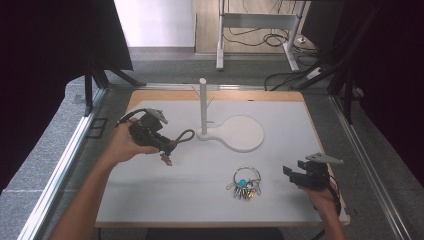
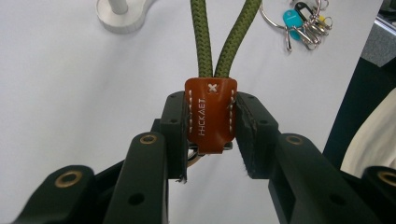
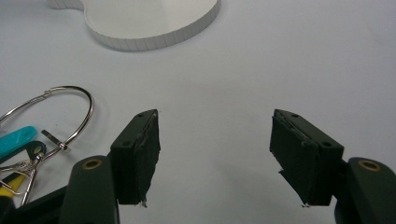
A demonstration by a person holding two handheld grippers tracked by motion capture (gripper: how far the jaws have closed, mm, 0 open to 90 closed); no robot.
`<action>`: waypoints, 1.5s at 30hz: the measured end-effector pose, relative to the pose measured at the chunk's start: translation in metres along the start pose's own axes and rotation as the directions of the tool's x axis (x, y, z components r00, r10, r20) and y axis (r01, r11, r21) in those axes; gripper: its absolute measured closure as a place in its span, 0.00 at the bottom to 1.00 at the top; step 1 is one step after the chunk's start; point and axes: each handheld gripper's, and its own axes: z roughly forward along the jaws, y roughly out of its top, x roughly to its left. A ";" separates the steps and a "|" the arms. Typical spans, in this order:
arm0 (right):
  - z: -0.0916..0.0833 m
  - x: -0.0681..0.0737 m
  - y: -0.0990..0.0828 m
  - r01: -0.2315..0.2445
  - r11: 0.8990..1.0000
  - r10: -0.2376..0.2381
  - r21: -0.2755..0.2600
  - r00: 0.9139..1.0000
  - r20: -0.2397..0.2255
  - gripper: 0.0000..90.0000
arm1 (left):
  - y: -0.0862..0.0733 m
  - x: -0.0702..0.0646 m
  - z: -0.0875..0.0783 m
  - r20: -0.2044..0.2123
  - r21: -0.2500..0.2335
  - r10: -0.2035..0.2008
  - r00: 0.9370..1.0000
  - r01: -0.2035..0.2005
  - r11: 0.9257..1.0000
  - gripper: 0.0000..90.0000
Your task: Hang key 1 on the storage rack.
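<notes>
My left gripper (image 1: 168, 146) is held above the left half of the white board, shut on a brown leather tab (image 2: 210, 114) of a key fob. The fob's green cord loop (image 2: 223, 35) sticks out past the jaws toward the white peg stand (image 1: 203, 107); in the high view the cord loop (image 1: 184, 136) curls to the right of the gripper and a small key dangles below. My right gripper (image 1: 290, 173) rests at the board's right edge, open, nothing between its pads (image 3: 140, 156). A key ring with a blue tag (image 1: 245, 183) lies just left of it.
The peg stand has a round white base (image 1: 242, 132) at the board's middle back. The white board (image 1: 150, 200) sits on a wooden table framed by metal rails (image 1: 65, 165). The key ring's steel loop (image 3: 70, 112) lies close to my right gripper's left jaw.
</notes>
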 end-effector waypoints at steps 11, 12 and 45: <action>-0.002 -0.001 0.000 -0.001 1.000 0.002 -0.018 1.000 0.015 0.38 | 0.004 0.005 -0.003 -0.016 -0.006 -0.020 1.000 0.020 1.000 0.74; -0.002 -0.001 0.000 -0.002 1.000 0.003 -0.017 1.000 0.015 0.38 | 0.004 0.005 -0.004 -0.022 -0.002 -0.016 1.000 0.016 1.000 0.74; 0.000 -0.003 -0.001 -0.003 1.000 0.003 -0.006 1.000 0.008 0.37 | 0.044 0.026 -0.009 -0.046 0.053 -0.015 0.999 0.017 0.998 0.74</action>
